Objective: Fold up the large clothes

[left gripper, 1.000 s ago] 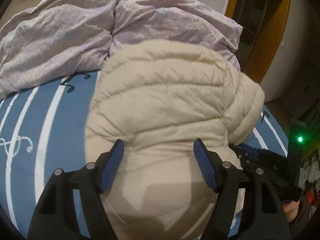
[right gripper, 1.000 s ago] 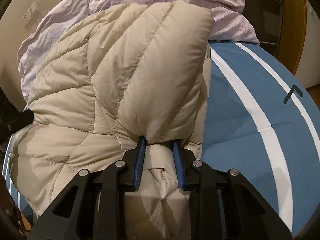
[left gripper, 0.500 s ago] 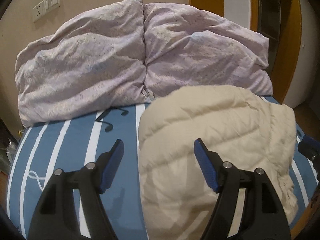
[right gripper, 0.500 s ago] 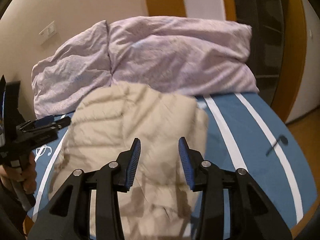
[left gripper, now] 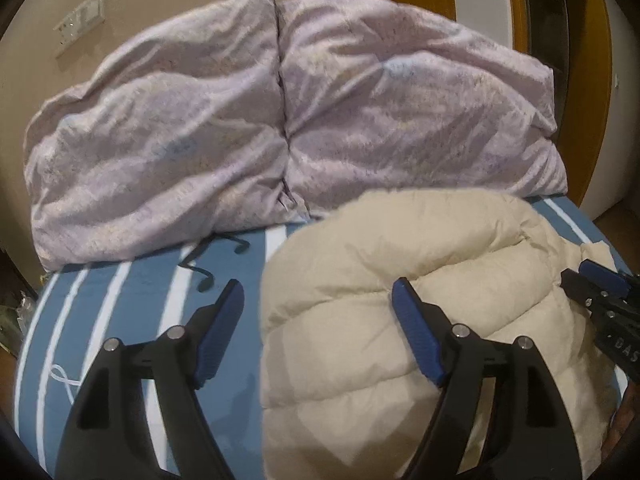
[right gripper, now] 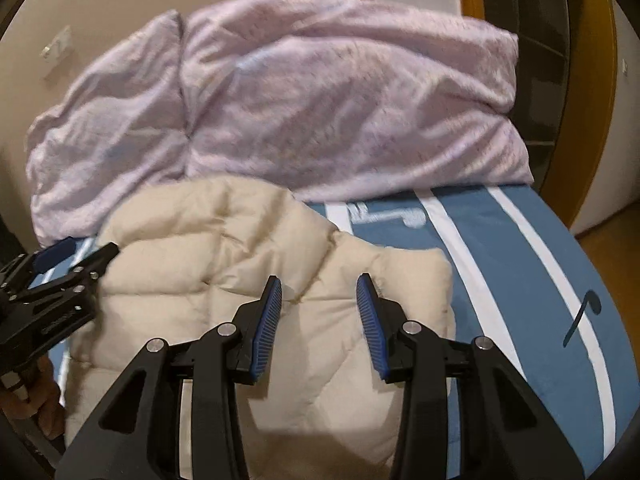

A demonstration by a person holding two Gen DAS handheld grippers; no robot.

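The cream puffer jacket (left gripper: pixel 408 300) sits on the bed (left gripper: pixel 132 300) as a compact, rounded bundle, quilted panels doubled over one another, so the folding looks largely done; what may remain, by my guess, is squaring up the loose corner on the right side and pressing the puff flat. The left gripper (left gripper: pixel 318 328) is spread wide and holding nothing, one finger above the striped sheet, the other above the jacket's near-left edge. The right gripper (right gripper: pixel 319 316) is parted about halfway, also empty, poised above the jacket's near-right corner; whether its tips touch the fabric, I cannot tell.

Now the room to work. The jacket's far edge lies right up against the lilac duvet (right gripper: pixel 320 100) piled at the head of the bed, so there is no slack that way. To the jacket's left, open striped sheet; to its right, more bare sheet running to the rounded bed edge, with wooden floor (right gripper: pixel 600 240) beyond. Sideways adjustments have space on both flanks.
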